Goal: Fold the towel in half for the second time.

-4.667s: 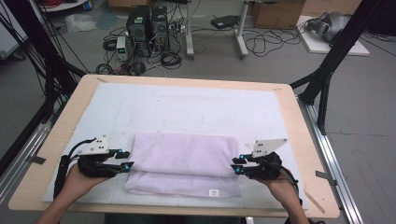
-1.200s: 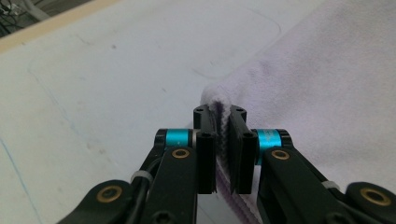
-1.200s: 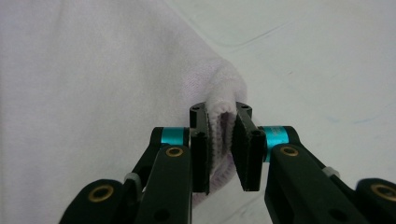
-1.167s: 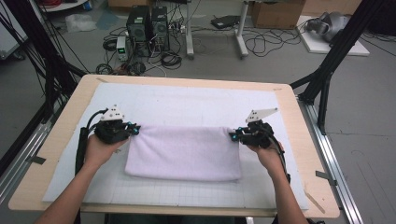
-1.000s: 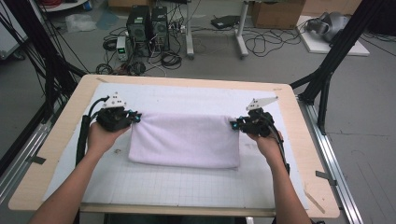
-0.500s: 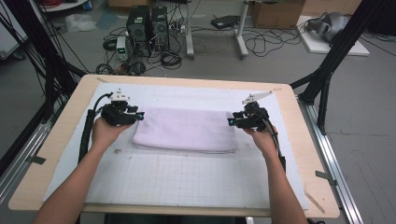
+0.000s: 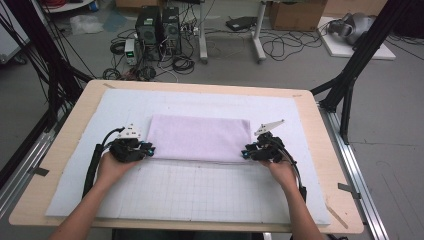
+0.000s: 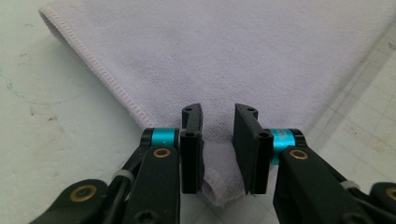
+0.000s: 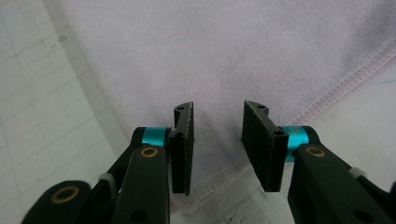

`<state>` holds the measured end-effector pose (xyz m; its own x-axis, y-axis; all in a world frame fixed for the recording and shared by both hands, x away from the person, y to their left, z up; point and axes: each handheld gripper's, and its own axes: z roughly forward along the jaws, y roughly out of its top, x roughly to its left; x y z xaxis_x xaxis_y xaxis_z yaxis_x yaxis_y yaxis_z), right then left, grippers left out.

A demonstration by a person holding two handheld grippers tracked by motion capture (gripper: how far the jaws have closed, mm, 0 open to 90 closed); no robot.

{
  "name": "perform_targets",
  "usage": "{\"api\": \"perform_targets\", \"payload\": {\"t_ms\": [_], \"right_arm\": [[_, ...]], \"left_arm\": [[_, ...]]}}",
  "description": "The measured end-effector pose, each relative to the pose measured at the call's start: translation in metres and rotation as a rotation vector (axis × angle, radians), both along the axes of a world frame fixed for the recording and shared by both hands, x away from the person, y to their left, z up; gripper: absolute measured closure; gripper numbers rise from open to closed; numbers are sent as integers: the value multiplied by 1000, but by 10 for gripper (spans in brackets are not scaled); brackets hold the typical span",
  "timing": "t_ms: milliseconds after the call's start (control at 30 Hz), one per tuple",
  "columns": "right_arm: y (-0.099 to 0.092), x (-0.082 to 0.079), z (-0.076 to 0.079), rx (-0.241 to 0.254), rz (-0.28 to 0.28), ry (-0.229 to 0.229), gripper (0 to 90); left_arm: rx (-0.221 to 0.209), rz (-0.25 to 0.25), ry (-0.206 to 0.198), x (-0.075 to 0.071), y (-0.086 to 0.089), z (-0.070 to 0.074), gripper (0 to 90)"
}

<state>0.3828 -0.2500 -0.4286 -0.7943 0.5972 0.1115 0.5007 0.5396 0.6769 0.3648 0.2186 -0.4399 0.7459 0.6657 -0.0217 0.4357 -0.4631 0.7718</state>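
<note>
Left gripper (image 7: pixel 148 148): at the left near corner of the towel (image 7: pixel 200 138); jaws stand partly apart and have just been closing a little after opening. In the left gripper view the towel's folded corner lies between the pads (image 8: pixel 248 144); a gap shows on each side, no pinch.
Left hand (image 7: pixel 112 167): behind the gripper, forearm coming from the near table edge.
Towel: pale lilac, folded to a flat rectangle, lying on the white gridded mat (image 7: pixel 190 192) toward its far half; stitched hem visible in both gripper views.
Right gripper (image 7: pixel 245 153): at the right near corner of the towel; jaws partly apart, just eased inward after opening. Hemmed corner lies between the pads (image 9: pixel 261 140), not squeezed.
Table (image 7: pixel 75 117): light wood, under the mat.
</note>
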Motion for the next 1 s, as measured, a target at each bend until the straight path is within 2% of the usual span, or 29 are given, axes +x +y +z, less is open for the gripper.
{"api": "perform_targets", "payload": {"t_ms": [33,133,267,400,500,700,900,1000], "right_arm": [[0,-2,-1,4,0,-14,638],[-1,-5,-2,21,-11,-18,607],[1,-9,1,27,-13,-41,542],[4,-14,5,51,-18,-73,486],[4,-17,8,61,-23,-90,445],[1,-23,12,74,-41,-93,340],[-2,-31,16,96,-64,-125,279],[-2,-37,14,102,-72,-137,244]], "left_arm": [[-1,3,-2,0,0,0,707],[-12,15,-1,-3,2,4,645],[-51,20,-16,-8,6,12,586],[-70,17,-36,-15,8,18,522],[-88,22,-34,-18,12,19,469],[-92,21,-31,-26,18,20,415],[-104,19,-63,-37,20,24,380],[-92,18,-70,-43,21,25,348]]}}
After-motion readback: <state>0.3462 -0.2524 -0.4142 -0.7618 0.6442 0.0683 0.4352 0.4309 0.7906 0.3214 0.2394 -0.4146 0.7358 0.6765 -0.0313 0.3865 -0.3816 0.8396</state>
